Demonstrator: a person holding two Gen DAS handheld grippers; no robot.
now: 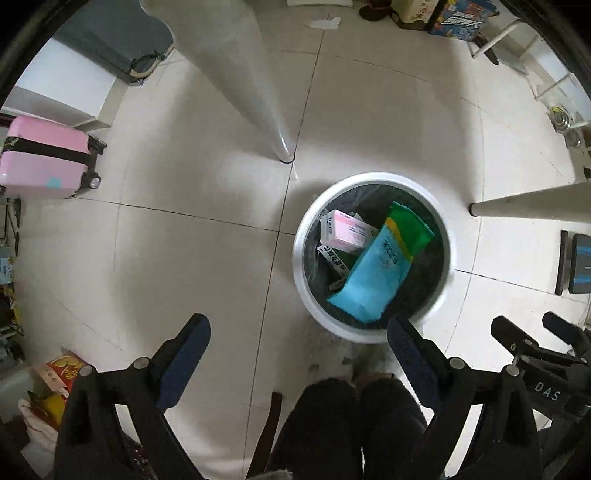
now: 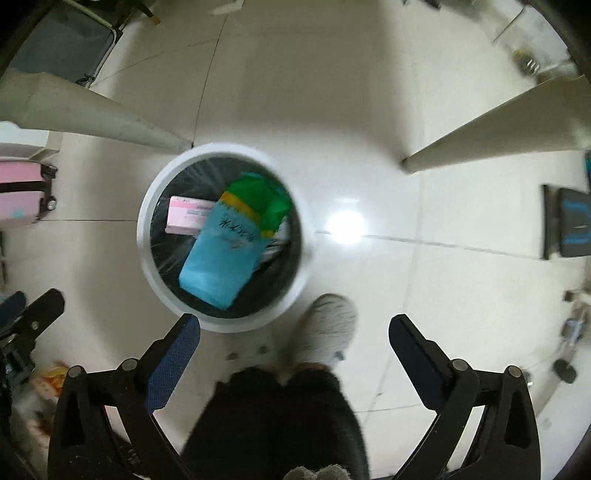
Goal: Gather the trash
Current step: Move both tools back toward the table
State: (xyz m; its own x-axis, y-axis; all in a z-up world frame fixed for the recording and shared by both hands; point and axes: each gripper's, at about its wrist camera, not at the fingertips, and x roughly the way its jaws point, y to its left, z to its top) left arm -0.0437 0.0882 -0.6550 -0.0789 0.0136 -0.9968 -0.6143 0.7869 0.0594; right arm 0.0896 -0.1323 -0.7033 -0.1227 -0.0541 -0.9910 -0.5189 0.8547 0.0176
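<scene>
A round white trash bin (image 1: 306,291) with a black liner stands on the tiled floor; it also shows in the right wrist view (image 2: 147,258). Inside lie a blue and green packet (image 1: 380,273) (image 2: 225,251), a pink box (image 1: 347,232) (image 2: 184,219) and a green-and-white box (image 1: 334,258). My left gripper (image 1: 299,328) is open and empty, above the floor just left of the bin. My right gripper (image 2: 295,325) is open and empty, above the bin's near right side. The right gripper also shows at the left wrist view's right edge (image 1: 532,332).
White table legs (image 1: 273,122) (image 1: 532,206) (image 2: 480,133) stand around the bin. A pink suitcase (image 1: 44,158) is at the left. The person's legs and fluffy slipper (image 2: 325,332) are below. A snack box (image 1: 62,373) lies bottom left. White paper (image 1: 325,23) lies far back.
</scene>
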